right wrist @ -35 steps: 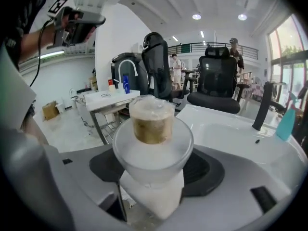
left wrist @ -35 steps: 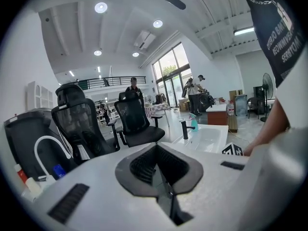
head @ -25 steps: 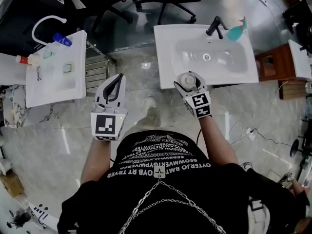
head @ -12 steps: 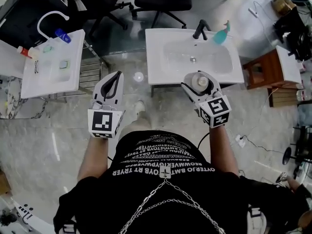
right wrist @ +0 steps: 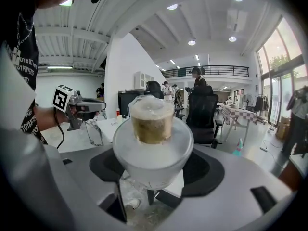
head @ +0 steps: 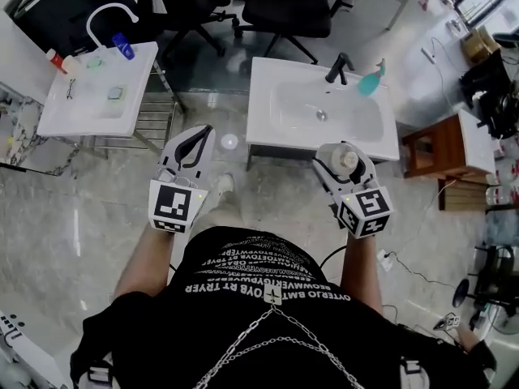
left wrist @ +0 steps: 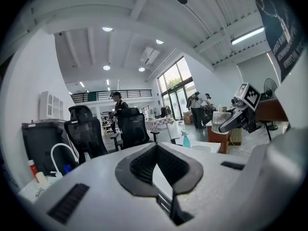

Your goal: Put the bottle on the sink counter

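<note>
My right gripper (head: 341, 165) is shut on a frosted white bottle (head: 349, 156) with a pale cap, held upright. In the right gripper view the bottle (right wrist: 152, 143) fills the space between the jaws. It hangs over the floor just in front of the near right edge of the white sink counter (head: 268, 128). That counter carries a black faucet (head: 339, 66) and a teal spray bottle (head: 371, 79) at its back. My left gripper (head: 197, 138) is shut and empty, over the floor left of the counter; its pads (left wrist: 144, 165) meet at the tips.
A second white sink unit (head: 61, 116) with a white faucet and small bottles stands at the far left. A wooden cabinet (head: 430, 148) is right of the sink counter. Black office chairs (head: 288, 6) are behind it. Cables (head: 405, 262) lie on the marble floor.
My right gripper with the bottle has drifted right and nearer to me, from over the counter's front edge to just off it. The view has swung; the left gripper stays shut.
</note>
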The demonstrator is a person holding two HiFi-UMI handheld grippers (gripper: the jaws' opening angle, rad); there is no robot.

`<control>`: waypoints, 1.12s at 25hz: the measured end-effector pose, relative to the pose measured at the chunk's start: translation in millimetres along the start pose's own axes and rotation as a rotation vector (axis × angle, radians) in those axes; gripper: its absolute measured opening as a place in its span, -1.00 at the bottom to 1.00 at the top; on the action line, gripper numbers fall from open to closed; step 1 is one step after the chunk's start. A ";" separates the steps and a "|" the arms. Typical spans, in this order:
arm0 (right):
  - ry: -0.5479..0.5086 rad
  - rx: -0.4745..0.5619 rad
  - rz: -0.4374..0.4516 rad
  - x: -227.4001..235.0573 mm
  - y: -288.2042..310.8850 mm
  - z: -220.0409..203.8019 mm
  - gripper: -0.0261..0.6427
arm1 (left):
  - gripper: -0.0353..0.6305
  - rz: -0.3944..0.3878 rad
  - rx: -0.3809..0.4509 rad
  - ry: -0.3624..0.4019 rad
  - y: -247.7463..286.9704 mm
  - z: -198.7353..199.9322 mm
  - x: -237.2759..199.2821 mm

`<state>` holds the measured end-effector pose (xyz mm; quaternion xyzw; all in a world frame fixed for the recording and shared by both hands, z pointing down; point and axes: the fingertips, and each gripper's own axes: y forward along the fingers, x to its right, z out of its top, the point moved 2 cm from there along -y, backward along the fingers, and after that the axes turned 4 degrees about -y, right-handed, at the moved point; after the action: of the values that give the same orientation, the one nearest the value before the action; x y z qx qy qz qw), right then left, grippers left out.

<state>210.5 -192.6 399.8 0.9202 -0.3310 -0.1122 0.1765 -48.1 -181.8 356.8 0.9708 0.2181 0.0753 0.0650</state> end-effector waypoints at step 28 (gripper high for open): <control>-0.023 -0.192 0.115 10.9 264.5 -103.7 0.07 | -0.88 -0.032 -0.067 0.010 132.4 -23.4 -123.3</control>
<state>101.6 -363.8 599.0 0.8771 -0.3729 -0.1437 0.2664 -107.6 -351.8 386.3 0.9641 0.2313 0.0863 0.0978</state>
